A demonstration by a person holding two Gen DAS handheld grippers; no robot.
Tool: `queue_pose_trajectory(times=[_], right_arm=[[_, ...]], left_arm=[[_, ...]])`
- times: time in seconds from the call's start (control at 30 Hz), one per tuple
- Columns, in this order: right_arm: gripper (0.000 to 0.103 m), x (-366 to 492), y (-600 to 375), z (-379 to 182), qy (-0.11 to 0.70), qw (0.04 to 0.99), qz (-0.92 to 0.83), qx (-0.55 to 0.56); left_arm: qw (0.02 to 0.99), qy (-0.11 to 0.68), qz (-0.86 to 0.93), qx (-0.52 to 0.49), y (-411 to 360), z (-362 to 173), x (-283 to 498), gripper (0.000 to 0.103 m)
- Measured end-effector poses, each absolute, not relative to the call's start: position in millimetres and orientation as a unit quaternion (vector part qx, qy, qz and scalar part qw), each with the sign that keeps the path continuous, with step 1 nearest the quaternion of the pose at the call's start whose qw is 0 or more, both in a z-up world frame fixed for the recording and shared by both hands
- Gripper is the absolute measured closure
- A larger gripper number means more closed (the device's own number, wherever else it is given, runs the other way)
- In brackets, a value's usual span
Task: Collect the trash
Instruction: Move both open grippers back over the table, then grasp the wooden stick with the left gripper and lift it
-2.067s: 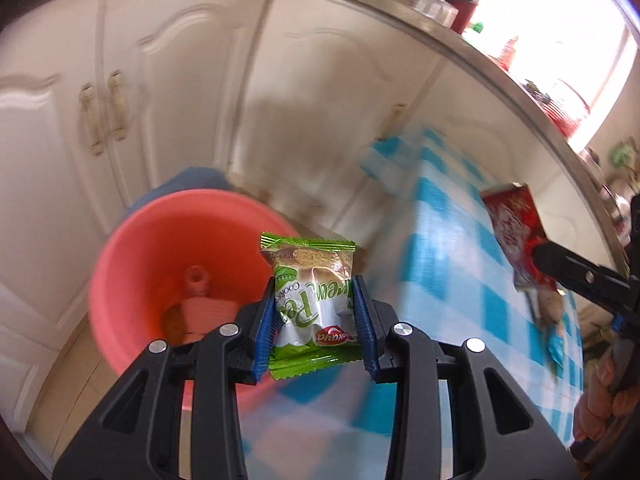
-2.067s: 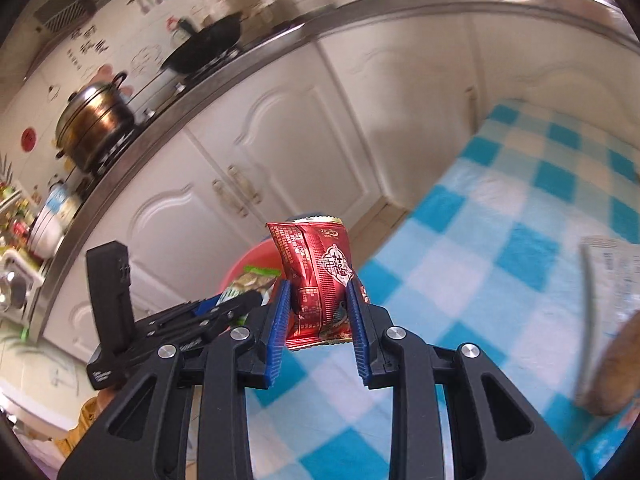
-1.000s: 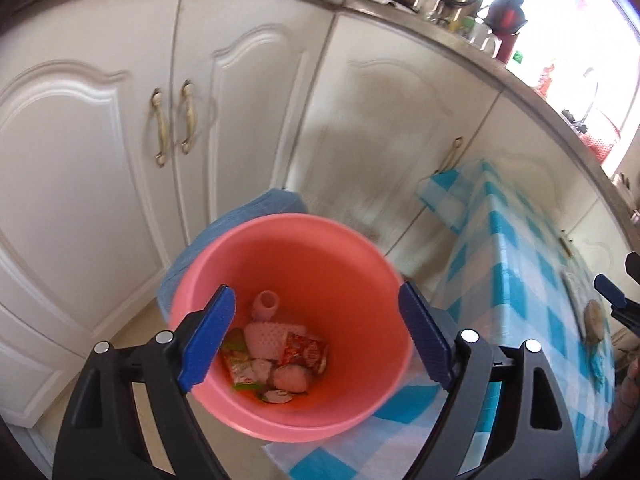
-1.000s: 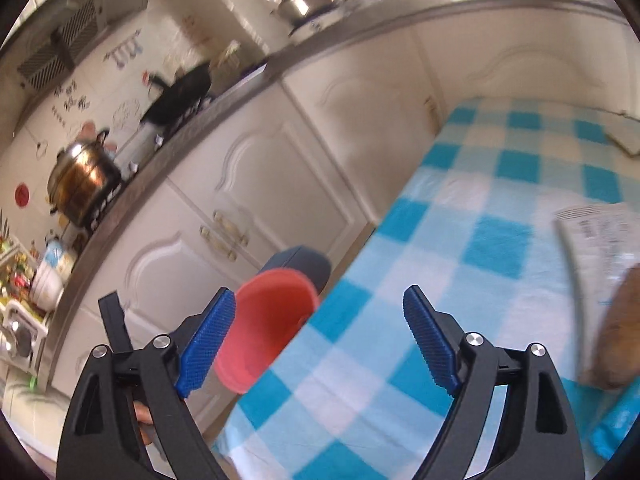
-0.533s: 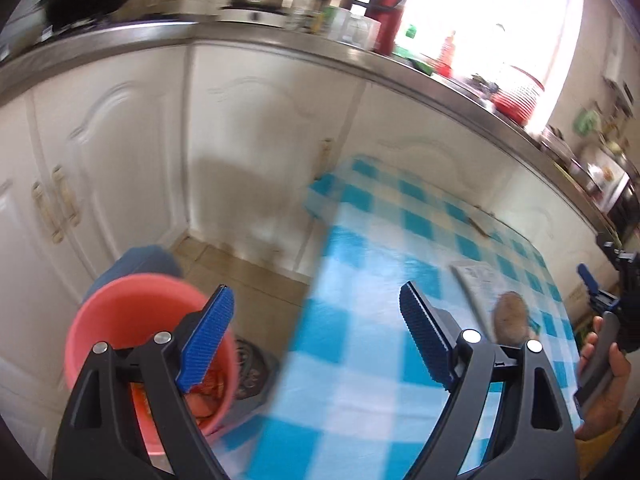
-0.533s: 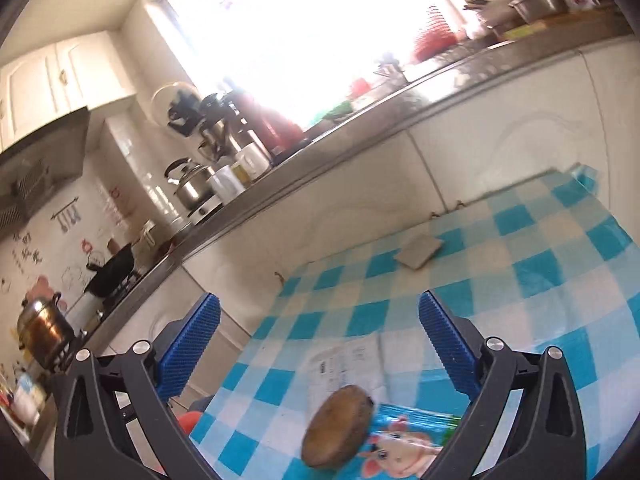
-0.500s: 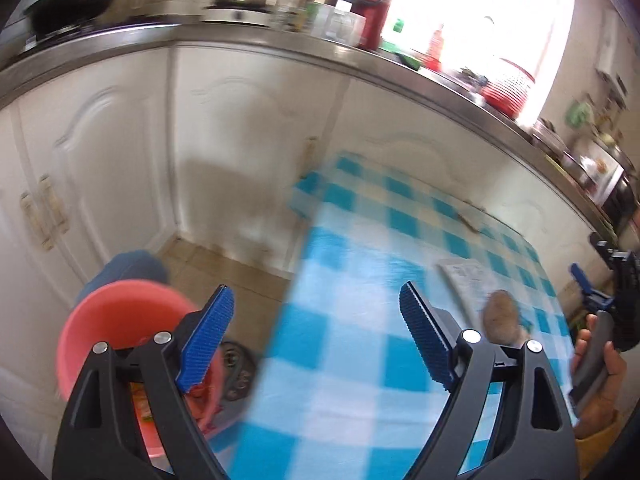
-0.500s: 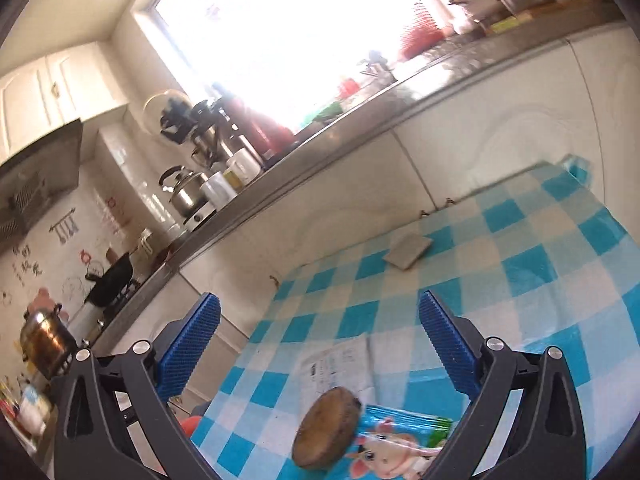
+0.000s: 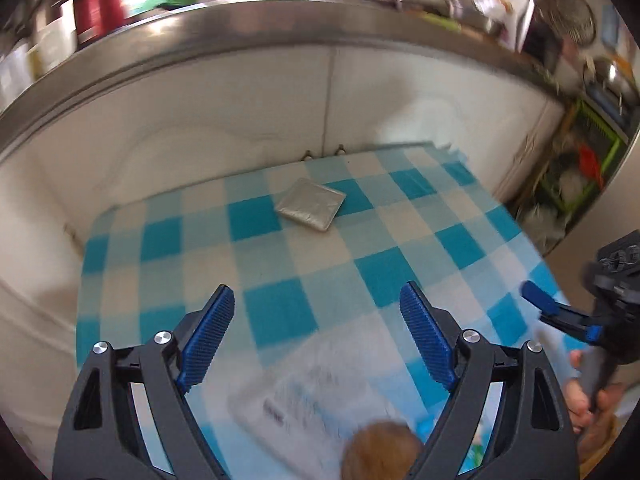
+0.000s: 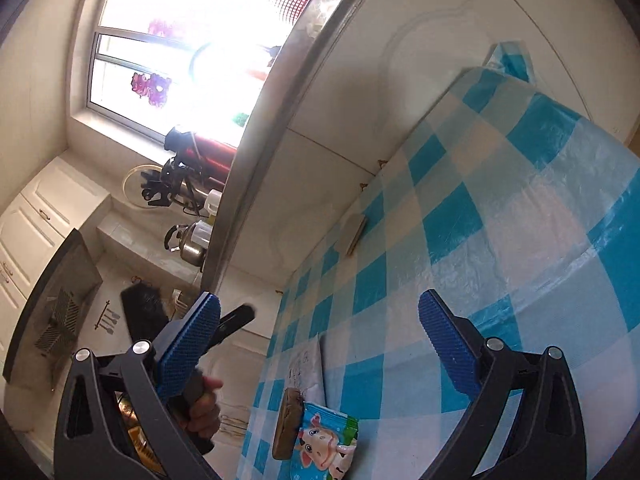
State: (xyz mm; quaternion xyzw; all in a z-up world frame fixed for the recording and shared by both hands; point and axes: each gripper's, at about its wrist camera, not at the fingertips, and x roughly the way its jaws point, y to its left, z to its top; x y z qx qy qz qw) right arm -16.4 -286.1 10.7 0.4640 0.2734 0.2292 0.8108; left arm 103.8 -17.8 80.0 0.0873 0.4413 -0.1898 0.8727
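Blue-and-white checked tablecloth (image 9: 280, 312) fills both wrist views, with white cabinet doors (image 9: 240, 128) and a steel counter edge (image 9: 200, 40) behind it. Left gripper (image 9: 316, 340): jaws wide apart, nothing between the pads, over the cloth. Right gripper (image 10: 320, 344): jaws have just been opening and now stand wide apart with nothing held. Trash on the table: a silver foil pouch (image 9: 310, 204) lying flat near the cabinet-side edge, well apart from the rest; a white printed sheet (image 9: 304, 412), blurred, near the left gripper; a brown round item (image 10: 286, 424) just beside a cartoon-cow packet (image 10: 326, 444). Right gripper also shows at the left view's right edge, gripped by a hand (image 9: 588, 400).
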Motion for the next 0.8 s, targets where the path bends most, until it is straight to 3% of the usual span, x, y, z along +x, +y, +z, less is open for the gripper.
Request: queue_pose_trajectory(times=[0.27, 0.6, 0.8], right_arm=[[0.005, -12.2, -262.7, 20.2, 0.296, 0.809, 0.276, 0.427], [0.005, -12.5, -254.0, 21.7, 0.299, 0.810, 0.290, 0.413], [0.005, -11.6, -257.4, 19.1, 0.302, 0.804, 0.288, 0.423]], left_arm=[[0.841, 0.476, -0.199, 0.165, -62.5, 24.9, 197.3, 0.018], [0.826, 0.484, -0.210, 0.198, -88.6, 5.5, 233.6, 0.018], [0.828, 0.487, -0.214, 0.180, -91.9, 2.1, 242.5, 0.037]])
